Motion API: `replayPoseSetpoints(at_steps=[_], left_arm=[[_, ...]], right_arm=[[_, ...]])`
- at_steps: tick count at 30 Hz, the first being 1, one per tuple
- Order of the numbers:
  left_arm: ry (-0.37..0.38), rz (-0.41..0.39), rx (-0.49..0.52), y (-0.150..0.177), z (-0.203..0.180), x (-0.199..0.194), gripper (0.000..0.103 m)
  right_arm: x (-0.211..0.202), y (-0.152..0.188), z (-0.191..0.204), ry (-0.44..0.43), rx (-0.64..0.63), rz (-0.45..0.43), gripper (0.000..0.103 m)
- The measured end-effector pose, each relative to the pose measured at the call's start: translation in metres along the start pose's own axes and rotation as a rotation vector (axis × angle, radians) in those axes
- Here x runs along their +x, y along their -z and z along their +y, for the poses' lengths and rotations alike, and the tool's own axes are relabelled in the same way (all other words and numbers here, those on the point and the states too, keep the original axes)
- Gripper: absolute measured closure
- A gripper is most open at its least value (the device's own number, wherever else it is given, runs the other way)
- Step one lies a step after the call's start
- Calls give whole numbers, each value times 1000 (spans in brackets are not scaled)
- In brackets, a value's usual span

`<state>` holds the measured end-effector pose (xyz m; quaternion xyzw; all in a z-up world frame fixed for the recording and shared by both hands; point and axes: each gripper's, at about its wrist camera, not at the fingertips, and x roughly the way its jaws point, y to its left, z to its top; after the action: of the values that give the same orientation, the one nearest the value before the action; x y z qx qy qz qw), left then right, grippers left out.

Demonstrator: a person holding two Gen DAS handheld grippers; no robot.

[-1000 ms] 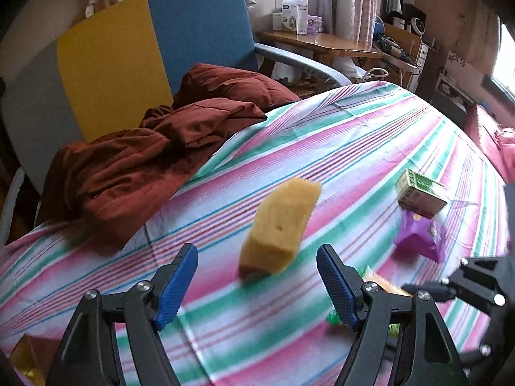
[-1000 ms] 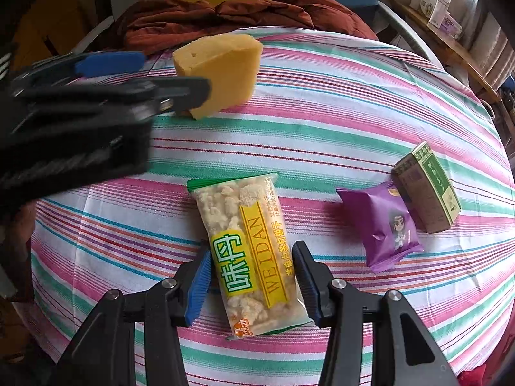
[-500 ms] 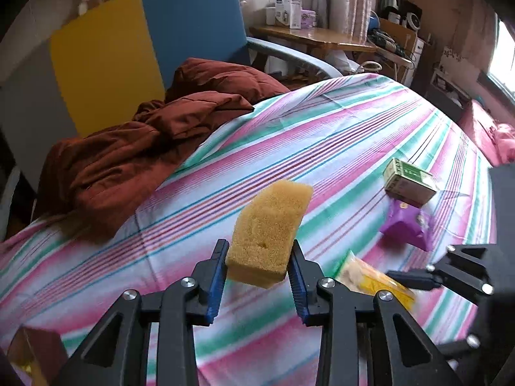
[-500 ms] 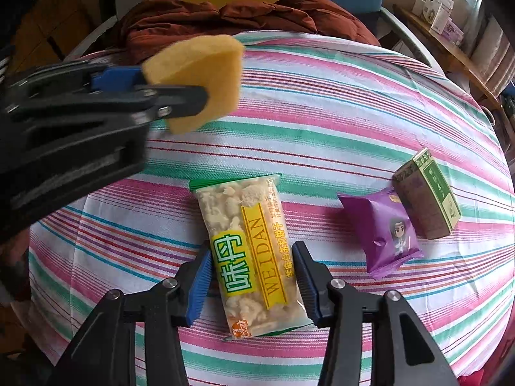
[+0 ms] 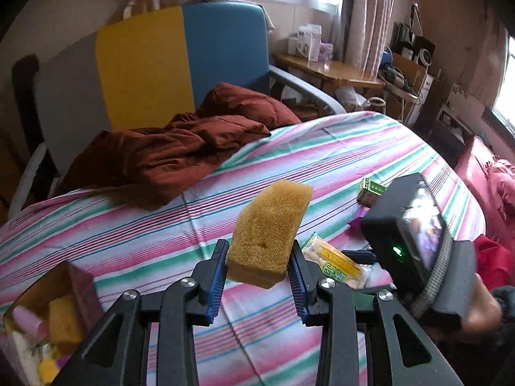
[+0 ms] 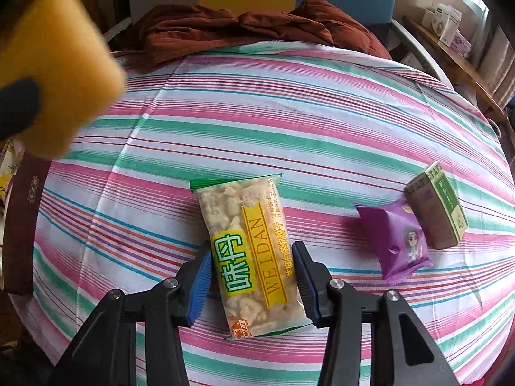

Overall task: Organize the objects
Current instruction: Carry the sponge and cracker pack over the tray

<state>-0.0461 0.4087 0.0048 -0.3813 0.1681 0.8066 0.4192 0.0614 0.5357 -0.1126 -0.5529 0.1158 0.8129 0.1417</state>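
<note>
Striped bedspread (image 6: 289, 122): left gripper (image 5: 257, 273) is clamped on the sponge (image 5: 268, 231), lifted clear; next, the box (image 5: 77, 286) beside it. Right gripper (image 6: 254, 284) pinches the snack packet (image 6: 251, 257).

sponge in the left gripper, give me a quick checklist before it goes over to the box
1. Grip on the yellow sponge: left gripper shut on its lower end, pads on both sides. ok
2. Sponge clear of the striped cloth: lifted off it. ok
3. Cardboard box open: top open at lower left, already holding another sponge and small items. ok
4. Room left in the box: only one corner shows. cannot tell
5. Right gripper out of the way: it straddles the Weidan snack pack, away from the box. ok
6. Right grip on the pack: pads at its edges, pressing or not unclear. cannot tell
</note>
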Motion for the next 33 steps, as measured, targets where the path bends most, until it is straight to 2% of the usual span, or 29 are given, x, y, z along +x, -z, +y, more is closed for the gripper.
replayPoseSetpoints(at_steps=[14, 16, 25, 27, 30, 32, 33], left_arm=[[-74, -94, -58, 45, 26, -88, 67], [-87, -101, -68, 52, 31, -97, 67], [-141, -102, -116, 83, 61, -117, 67], [-143, -100, -133, 90, 68, -122, 67], [-145, -88, -175, 103, 84, -124, 67], [-149, -87, -203, 111, 94, -127, 67], [-155, -87, -216, 115, 100, -128, 67]], right_arm=[[-5, 1, 7, 16, -8, -6, 55], [6, -4, 2, 20, -15, -6, 55], [5, -3, 18, 13, -9, 14, 55], [27, -21, 24, 4, 2, 22, 55], [27, -22, 35, -7, 7, 30, 55], [26, -22, 45, -18, 6, 34, 55], [14, -8, 54, -21, 5, 34, 55]])
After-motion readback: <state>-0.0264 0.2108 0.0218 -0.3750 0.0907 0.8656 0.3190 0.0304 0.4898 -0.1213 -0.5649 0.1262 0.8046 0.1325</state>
